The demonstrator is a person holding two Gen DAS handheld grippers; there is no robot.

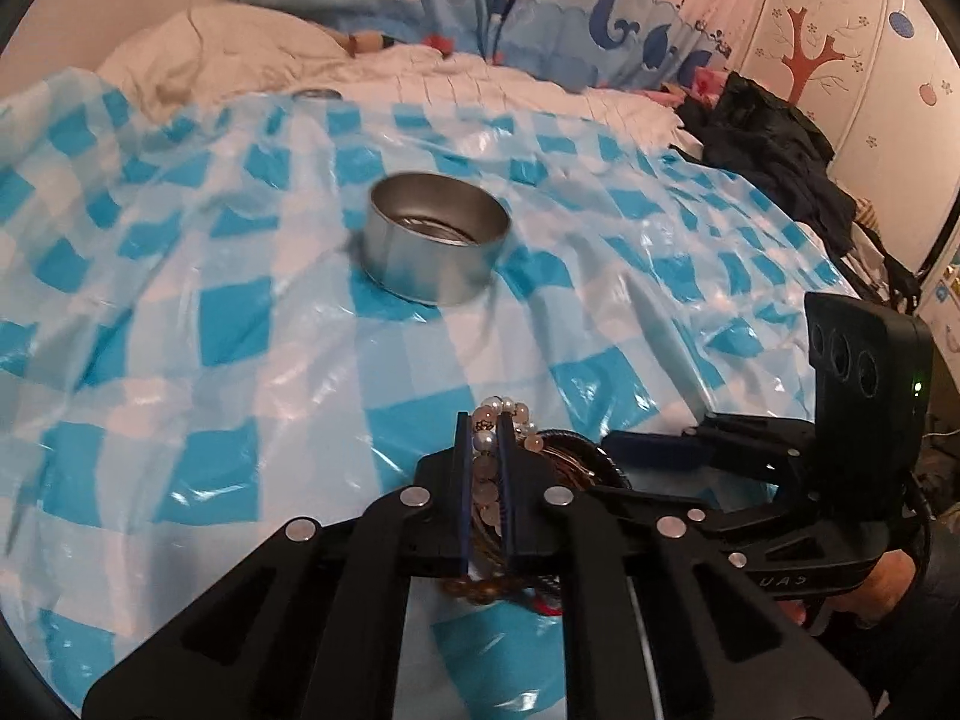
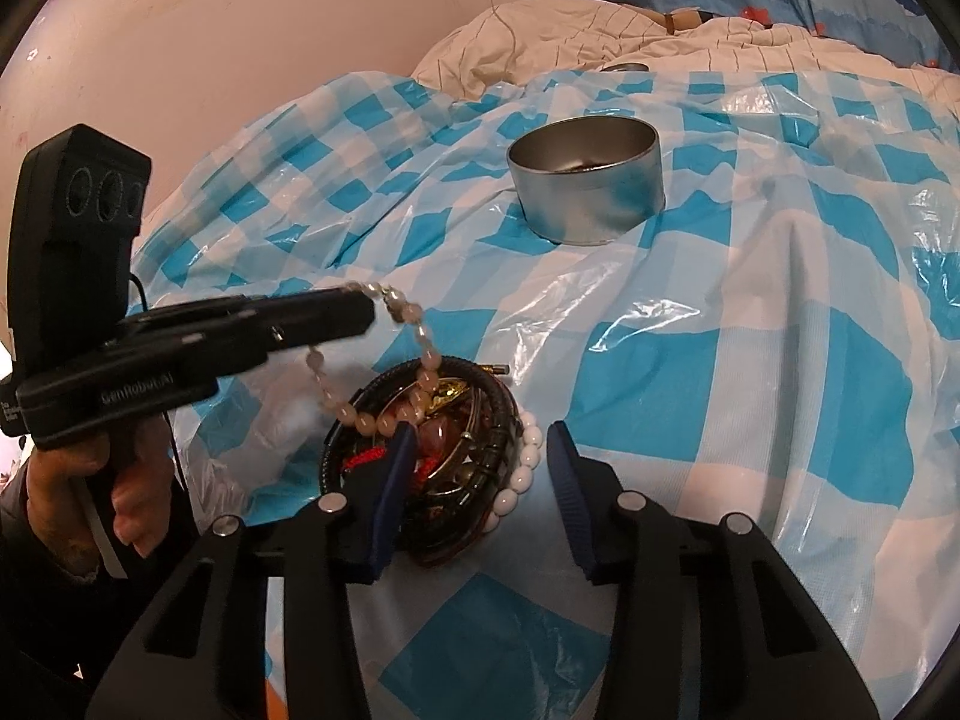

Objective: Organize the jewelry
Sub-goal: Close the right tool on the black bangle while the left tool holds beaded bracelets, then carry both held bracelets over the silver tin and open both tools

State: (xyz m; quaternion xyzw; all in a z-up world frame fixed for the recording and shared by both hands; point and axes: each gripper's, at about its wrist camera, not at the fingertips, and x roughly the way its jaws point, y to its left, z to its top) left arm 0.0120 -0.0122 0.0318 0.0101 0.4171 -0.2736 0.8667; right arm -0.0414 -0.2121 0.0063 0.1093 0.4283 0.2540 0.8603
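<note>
My left gripper (image 1: 485, 423) is shut on a bracelet of pink and pearl beads (image 1: 483, 483). In the right wrist view the left gripper (image 2: 360, 315) comes in from the left, and the bead bracelet (image 2: 414, 315) hangs from its tip down onto a pile of jewelry (image 2: 444, 438). The pile holds a black bangle (image 2: 501, 420) and a white bead bracelet (image 2: 522, 468). My right gripper (image 2: 480, 468) is open and straddles the pile's right side, its pads clear of the white beads. A round metal tin (image 2: 594, 210) (image 1: 420, 276) stands open farther back.
A blue and white checked plastic sheet (image 1: 228, 324) covers the bed. A second small tin (image 1: 318, 95) lies at the sheet's far edge beside a white pillow (image 1: 228, 48). Dark clothes (image 1: 774, 138) are heaped at the far right. A hand (image 2: 120, 480) holds the left gripper's handle.
</note>
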